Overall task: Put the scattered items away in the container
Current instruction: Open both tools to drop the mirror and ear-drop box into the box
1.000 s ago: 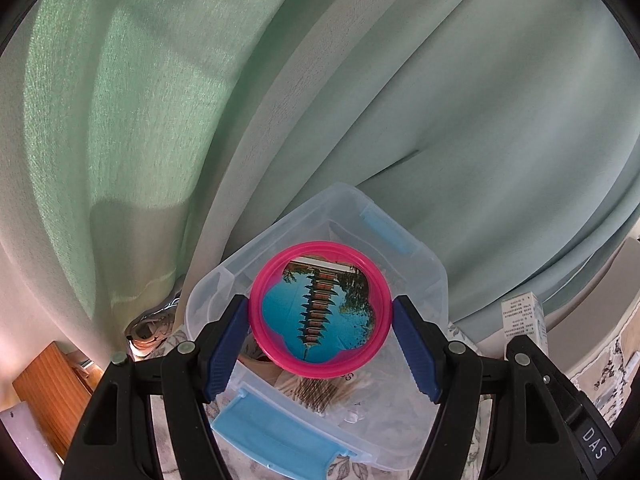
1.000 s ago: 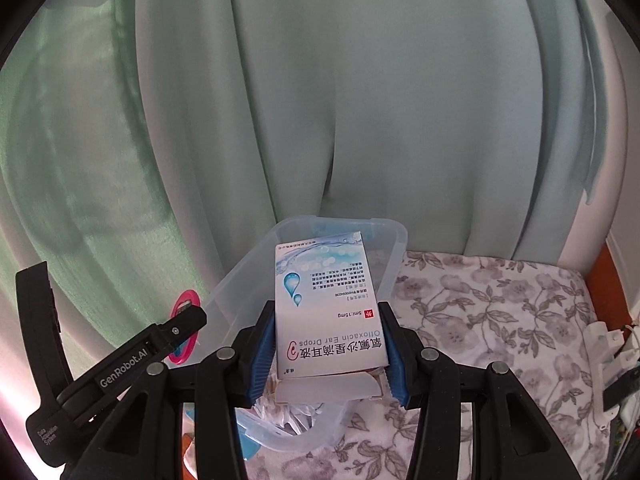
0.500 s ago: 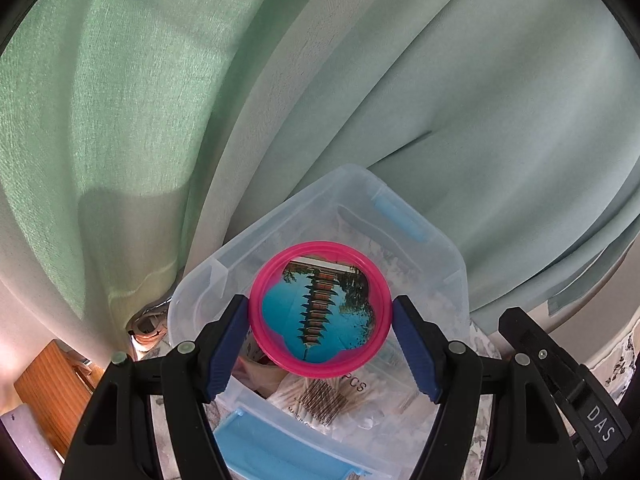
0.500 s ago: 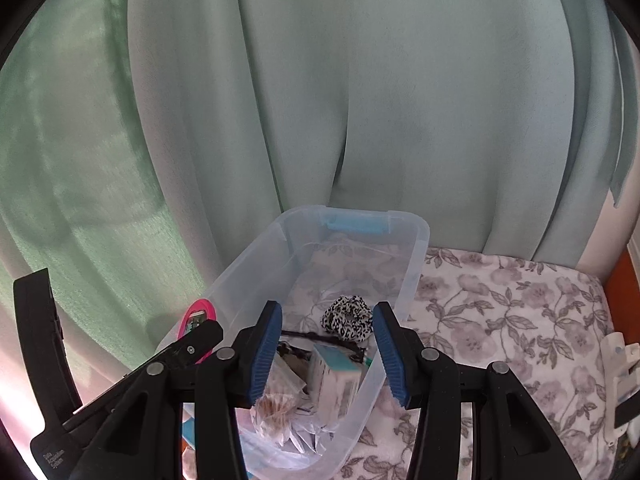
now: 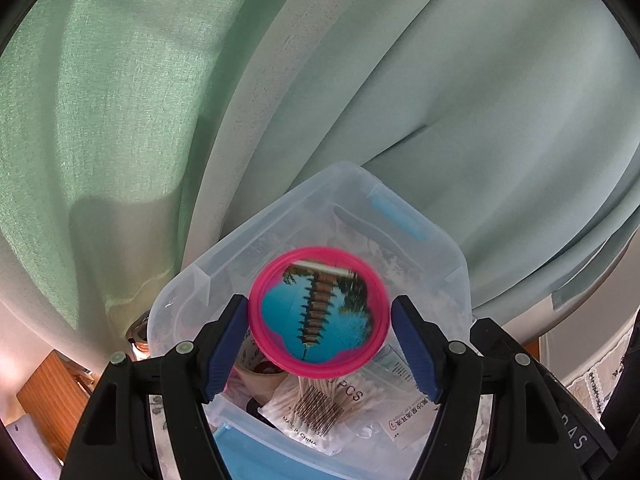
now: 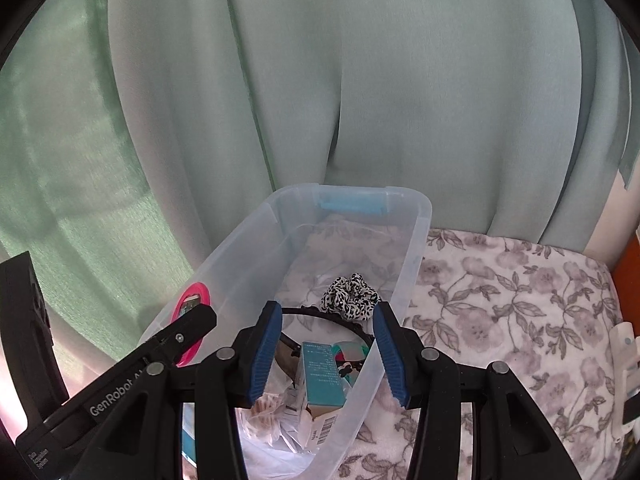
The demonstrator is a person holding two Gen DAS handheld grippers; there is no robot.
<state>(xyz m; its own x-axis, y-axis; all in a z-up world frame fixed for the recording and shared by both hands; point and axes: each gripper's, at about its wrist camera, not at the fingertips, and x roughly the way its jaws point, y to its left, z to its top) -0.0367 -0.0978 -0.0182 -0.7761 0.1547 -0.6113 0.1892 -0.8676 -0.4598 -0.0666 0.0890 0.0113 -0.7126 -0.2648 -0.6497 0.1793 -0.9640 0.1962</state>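
Observation:
My left gripper [image 5: 320, 346] stands open above the clear plastic bin [image 5: 192, 280]. A round pink-rimmed mirror with a pagoda picture [image 5: 318, 316] sits between its fingers; gaps show on both sides and the disc is slightly blurred. In the right wrist view the mirror [image 6: 192, 312] shows at the bin's left wall [image 6: 240, 256]. My right gripper [image 6: 326, 354] is open and empty above the bin's near end. In the bin lie the ear drops box [image 6: 322, 380], a black-and-white scrunchie [image 6: 352, 298], a black headband [image 6: 320, 314] and a bag of cotton swabs [image 5: 320, 404].
Green curtains [image 6: 360, 80] hang close behind the bin. The bin stands on a floral bedspread [image 6: 500, 320] that extends to the right. A wooden piece of furniture [image 5: 52, 396] is low at the left. A white object [image 6: 624, 360] lies at the right edge.
My right gripper opened and the ear drops box dropped into the bin. My left gripper moved forward over the bin, and its fingers have now parted from the mirror.

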